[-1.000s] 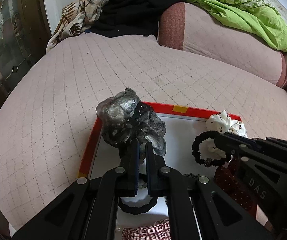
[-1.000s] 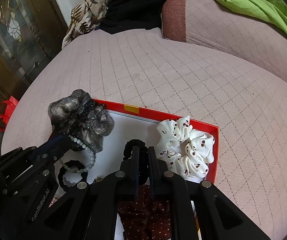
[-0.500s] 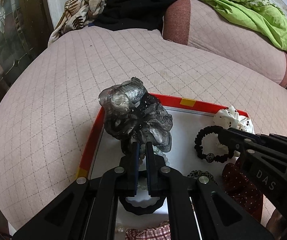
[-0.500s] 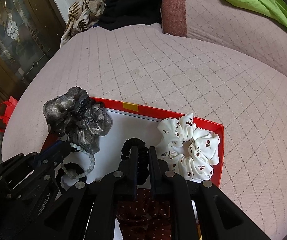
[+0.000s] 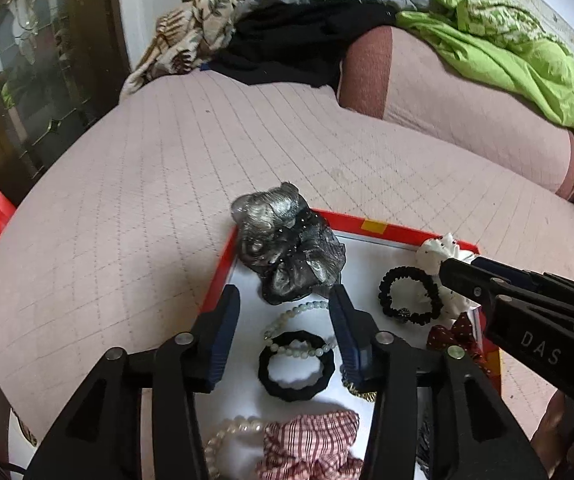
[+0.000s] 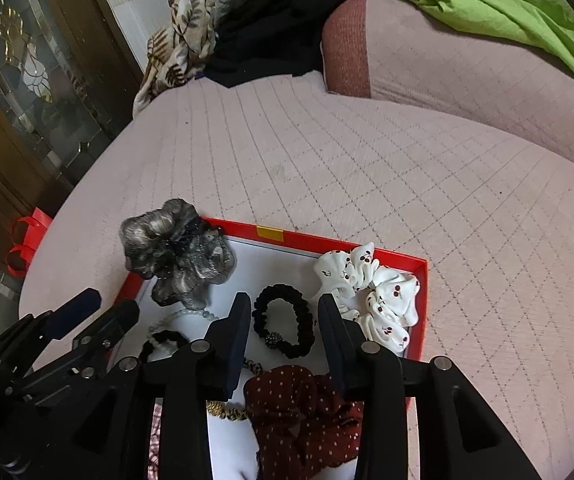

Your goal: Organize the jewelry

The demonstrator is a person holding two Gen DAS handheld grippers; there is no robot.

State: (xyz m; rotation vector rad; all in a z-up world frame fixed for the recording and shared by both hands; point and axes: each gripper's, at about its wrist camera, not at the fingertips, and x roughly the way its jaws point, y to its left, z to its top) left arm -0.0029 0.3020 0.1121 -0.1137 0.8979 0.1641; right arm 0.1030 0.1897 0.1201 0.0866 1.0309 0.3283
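The left gripper (image 5: 283, 322) stands with its jaws apart, having just been opening, and nothing is pinched between them; the pads frame a pale green bead bracelet (image 5: 299, 330) draped over a plain black ribbed hair tie (image 5: 296, 365), both lying loose on the white floor of the shallow red-rimmed tray (image 5: 217, 280). Just beyond its tips sits the crumpled grey and silver organza scrunchie (image 5: 289, 248), slumped against the tray's far left corner and partly over the rim, which looks like where it has been let go.

The right gripper (image 6: 281, 322) is likewise parted, its jaws having just been opening, and empty. A black beaded hair tie with a sparkly round charm (image 6: 283, 326) lies flat in the tray between and below its pads, free of them. Beside it are a white cherry-print scrunchie (image 6: 371, 296) in the far right corner and a dark red polka-dot scrunchie (image 6: 299, 412) nearer the camera. The pieces seem spread apart so each has its own spot.

A red-and-white checked scrunchie (image 5: 311, 444) and a white pearl strand (image 5: 227, 436) lie at the near edge. The tray rests on a pink quilted sofa seat (image 5: 135, 208).

Readable writing: "DAS" on the right gripper's body in the left wrist view.
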